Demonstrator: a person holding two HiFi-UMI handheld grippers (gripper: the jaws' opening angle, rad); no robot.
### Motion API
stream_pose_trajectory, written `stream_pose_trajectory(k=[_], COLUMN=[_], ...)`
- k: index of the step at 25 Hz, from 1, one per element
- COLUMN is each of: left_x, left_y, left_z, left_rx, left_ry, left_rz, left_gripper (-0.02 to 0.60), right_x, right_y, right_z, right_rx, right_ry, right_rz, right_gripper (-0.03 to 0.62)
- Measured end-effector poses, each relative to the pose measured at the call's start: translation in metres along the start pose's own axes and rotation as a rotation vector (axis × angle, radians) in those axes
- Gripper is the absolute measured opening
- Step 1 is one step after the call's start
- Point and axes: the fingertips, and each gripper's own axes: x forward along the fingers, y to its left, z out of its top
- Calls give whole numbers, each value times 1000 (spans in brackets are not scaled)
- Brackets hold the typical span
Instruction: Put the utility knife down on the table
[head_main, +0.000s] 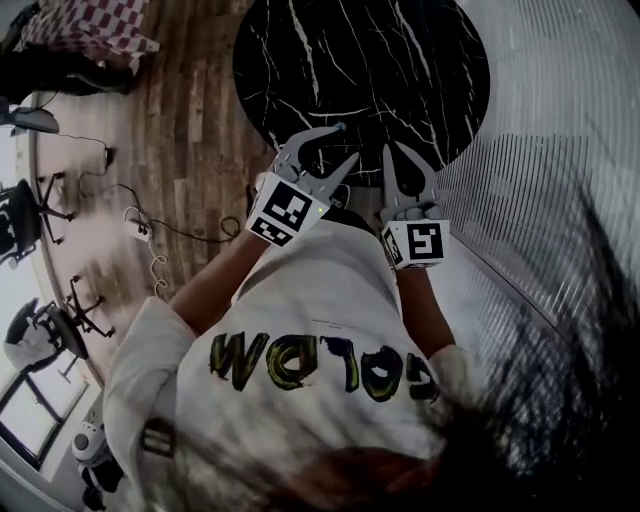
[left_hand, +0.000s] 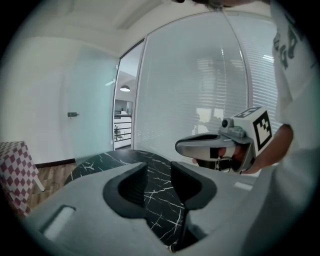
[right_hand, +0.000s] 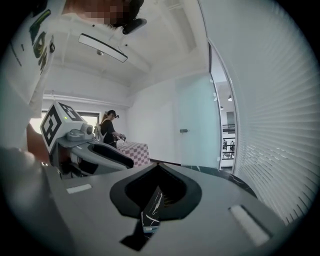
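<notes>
I see no utility knife in any view. Both grippers are held up in front of the person's chest, above the near edge of a round black marble table (head_main: 400, 60). My left gripper (head_main: 347, 143) stands open. In the left gripper view (left_hand: 159, 175) only the marble top (left_hand: 100, 162) shows through the gap between its dark pads. My right gripper (head_main: 395, 152) is beside it on the right. In the right gripper view (right_hand: 157, 167) its jaws meet at the tips with nothing between them, and a thin slit below shows marble. Each gripper appears in the other's view: the right (left_hand: 180, 146), the left (right_hand: 131, 160).
Wooden floor (head_main: 190, 110) lies left of the table, with cables (head_main: 150, 235) and office chairs (head_main: 30, 215). A checked cloth (head_main: 90, 25) covers a table at the far left. A glass wall with blinds (head_main: 540, 200) runs along the right. Another person (right_hand: 107, 131) stands far off.
</notes>
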Motion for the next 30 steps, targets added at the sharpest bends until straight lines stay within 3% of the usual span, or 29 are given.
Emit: stream_pose_trajectory(k=[8, 16, 18, 30], left_x=[-39, -57, -58, -48], left_y=[-23, -31, -32, -39], left_z=[61, 105, 110, 115], left_rx=[-23, -12, -13, -1], left_ry=[-180, -322, -328, -302], left_rz=[-31, -58, -70, -121], left_gripper=[137, 30, 3, 3], right_x=[-28, -43, -44, -41], right_y=[23, 37, 39, 32], right_z=[55, 103, 107, 108], right_rx=[-26, -25, -19, -15], right_ry=[-82, -169, -182, -182], right_rz=[52, 86, 93, 62], right_gripper=[2, 2, 2, 2])
